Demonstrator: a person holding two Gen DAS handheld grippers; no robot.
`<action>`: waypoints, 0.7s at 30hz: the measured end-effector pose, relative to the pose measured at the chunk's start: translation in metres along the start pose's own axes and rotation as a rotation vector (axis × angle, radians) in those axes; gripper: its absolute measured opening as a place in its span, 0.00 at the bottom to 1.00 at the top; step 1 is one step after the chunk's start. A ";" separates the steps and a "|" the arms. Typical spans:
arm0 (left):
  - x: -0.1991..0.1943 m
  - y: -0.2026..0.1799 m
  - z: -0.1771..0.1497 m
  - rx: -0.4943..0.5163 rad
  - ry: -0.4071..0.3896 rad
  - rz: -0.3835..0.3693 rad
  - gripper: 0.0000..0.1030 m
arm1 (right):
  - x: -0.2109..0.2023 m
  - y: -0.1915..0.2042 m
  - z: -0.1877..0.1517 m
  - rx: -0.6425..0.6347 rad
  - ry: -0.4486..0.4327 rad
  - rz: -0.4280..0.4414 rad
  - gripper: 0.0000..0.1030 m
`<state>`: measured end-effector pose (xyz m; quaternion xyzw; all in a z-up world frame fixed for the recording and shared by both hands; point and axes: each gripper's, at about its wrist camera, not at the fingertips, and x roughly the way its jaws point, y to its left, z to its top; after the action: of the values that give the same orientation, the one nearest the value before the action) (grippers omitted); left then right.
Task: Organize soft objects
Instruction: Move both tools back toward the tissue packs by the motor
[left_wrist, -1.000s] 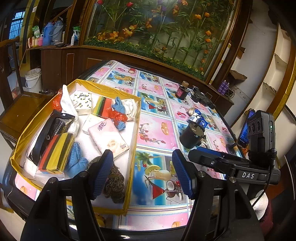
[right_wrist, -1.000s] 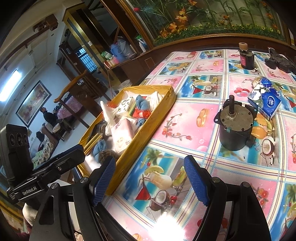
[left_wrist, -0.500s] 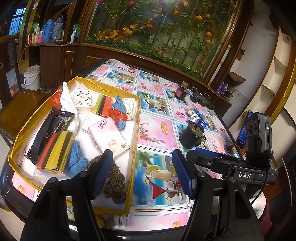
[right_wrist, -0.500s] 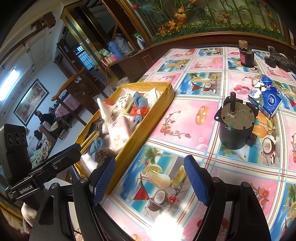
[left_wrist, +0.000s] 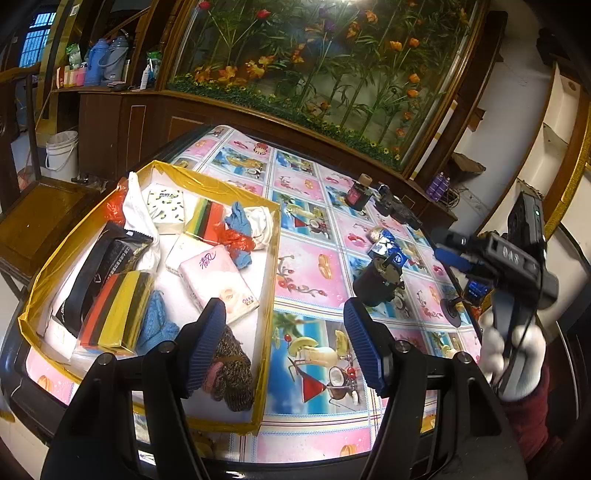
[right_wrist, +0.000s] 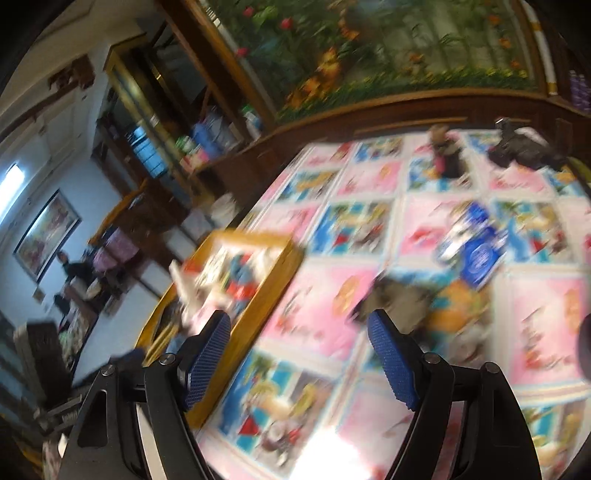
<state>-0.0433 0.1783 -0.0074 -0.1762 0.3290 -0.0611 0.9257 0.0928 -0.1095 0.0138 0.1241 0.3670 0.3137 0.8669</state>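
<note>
Two grippers hang over the patterned tabletop (left_wrist: 306, 280), both with nothing between their jaws.

The left gripper (left_wrist: 284, 345) has its jaws parted wide and empty; just beyond and left of them sits the yellow-edged box (left_wrist: 271, 295), holding the soft things: a pink tissue pack (left_wrist: 218, 282), a striped sponge pack (left_wrist: 114, 310), blue knitted cloths (left_wrist: 155, 325) and a brown knitted piece (left_wrist: 231, 371) right under the left jaw; to the right a white-gloved hand (left_wrist: 511, 354) carries the right gripper (right_wrist: 299, 360), whose jaws are opening, empty; its view is blurred, with the box (right_wrist: 258, 306) ahead-left and a blue tissue pack (right_wrist: 476, 251) on the tabletop beyond its right jaw.
</note>
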 end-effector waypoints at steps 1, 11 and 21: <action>0.000 0.001 0.000 -0.004 -0.002 -0.005 0.66 | -0.004 -0.007 0.007 0.012 -0.014 -0.018 0.80; 0.007 -0.003 0.011 0.019 0.005 -0.059 0.67 | 0.016 -0.100 0.045 0.249 -0.002 -0.119 0.80; 0.039 -0.007 0.034 0.016 0.041 -0.098 0.67 | 0.097 -0.158 0.061 0.428 0.106 -0.059 0.77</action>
<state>0.0083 0.1720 -0.0035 -0.1832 0.3382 -0.1129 0.9161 0.2592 -0.1691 -0.0680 0.2780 0.4739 0.2091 0.8090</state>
